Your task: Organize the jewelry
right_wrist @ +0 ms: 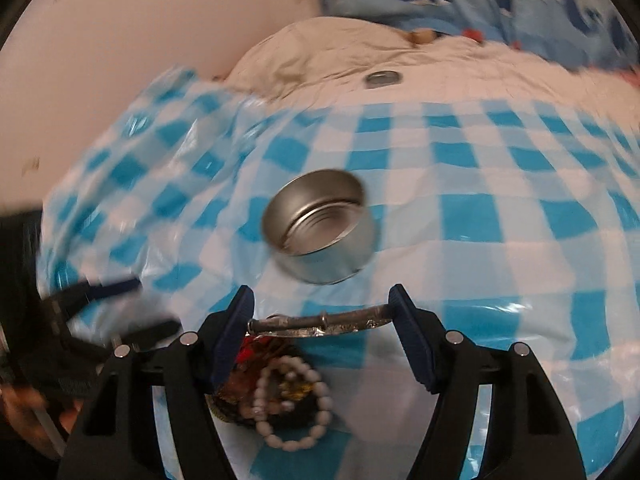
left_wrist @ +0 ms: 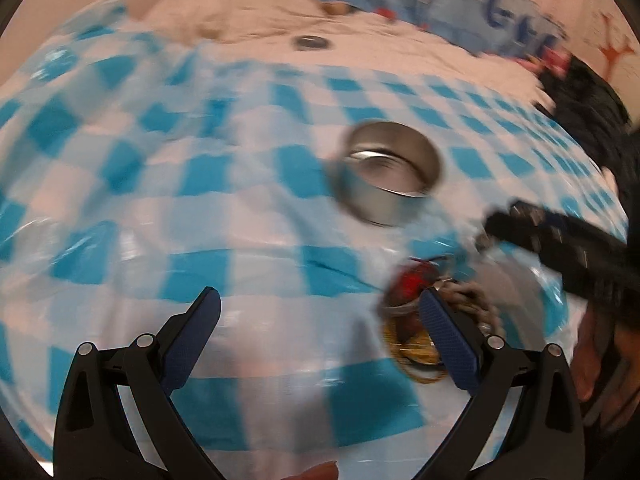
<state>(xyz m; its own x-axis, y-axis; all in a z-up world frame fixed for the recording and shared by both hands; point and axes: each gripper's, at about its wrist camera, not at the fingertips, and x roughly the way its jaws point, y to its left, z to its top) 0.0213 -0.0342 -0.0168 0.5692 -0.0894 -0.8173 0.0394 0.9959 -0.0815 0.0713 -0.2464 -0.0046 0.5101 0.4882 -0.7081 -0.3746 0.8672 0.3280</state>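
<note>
One bangle (right_wrist: pixel 320 322) clamped across right hand-held gripper (right_wrist: pixel 320 314), just short of empty metal tin (right_wrist: pixel 320 226). Left hand-held gripper (left_wrist: pixel 320 320) wide open, holding nothing. Bead bracelet (right_wrist: pixel 296 404) and tangled remaining jewelry pile (right_wrist: pixel 256 364) nearer than tin. Nothing sorted yet; most left.

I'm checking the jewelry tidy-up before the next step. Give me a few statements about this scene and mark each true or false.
1. The right gripper holds a silver bangle across its pads. True.
2. The round metal tin is full of jewelry. False: it is empty.
3. The left gripper grips a white bead bracelet. False: its jaws are open with nothing between them.
4. The white bead bracelet lies on the jewelry pile. True.
5. The checkered cloth is red and white. False: it is blue and white.
</note>
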